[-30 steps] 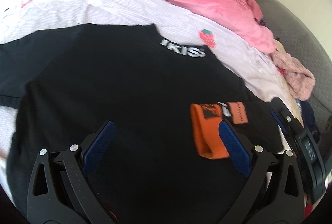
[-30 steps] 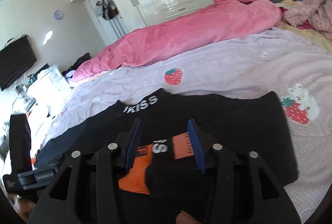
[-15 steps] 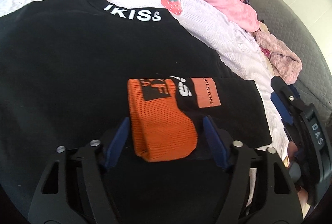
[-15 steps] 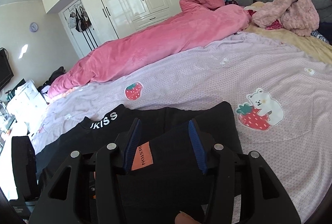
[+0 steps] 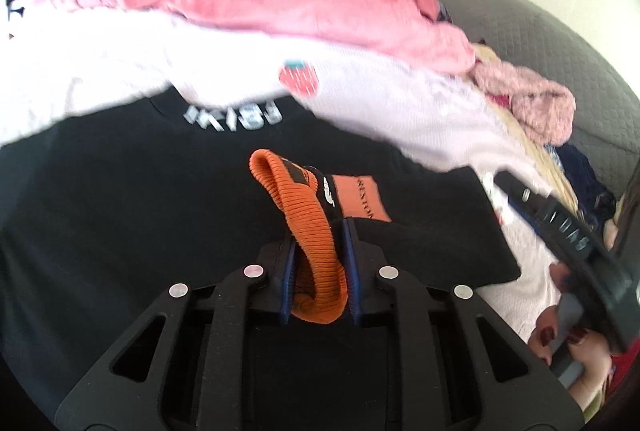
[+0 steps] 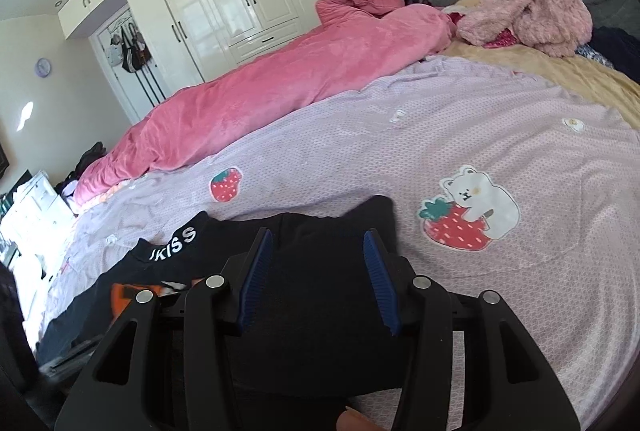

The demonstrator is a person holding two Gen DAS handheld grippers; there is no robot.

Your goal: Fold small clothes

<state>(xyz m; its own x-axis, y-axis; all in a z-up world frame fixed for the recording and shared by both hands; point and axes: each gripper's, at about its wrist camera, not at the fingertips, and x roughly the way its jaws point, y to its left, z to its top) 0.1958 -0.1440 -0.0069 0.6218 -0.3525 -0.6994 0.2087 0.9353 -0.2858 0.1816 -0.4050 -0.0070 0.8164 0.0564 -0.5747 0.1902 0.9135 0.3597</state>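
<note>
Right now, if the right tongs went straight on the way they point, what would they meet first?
Probably the black shirt: it lies between and just past the right tongs, which point down at it. Beyond its edge is only the lilac bedspread. Depth is hard to judge.

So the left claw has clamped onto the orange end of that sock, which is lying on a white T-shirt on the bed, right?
Not quite: the T-shirt is black, as the left wrist view shows. The left gripper, whose jaws have just been closing, does clamp the sock at its orange end.
</note>
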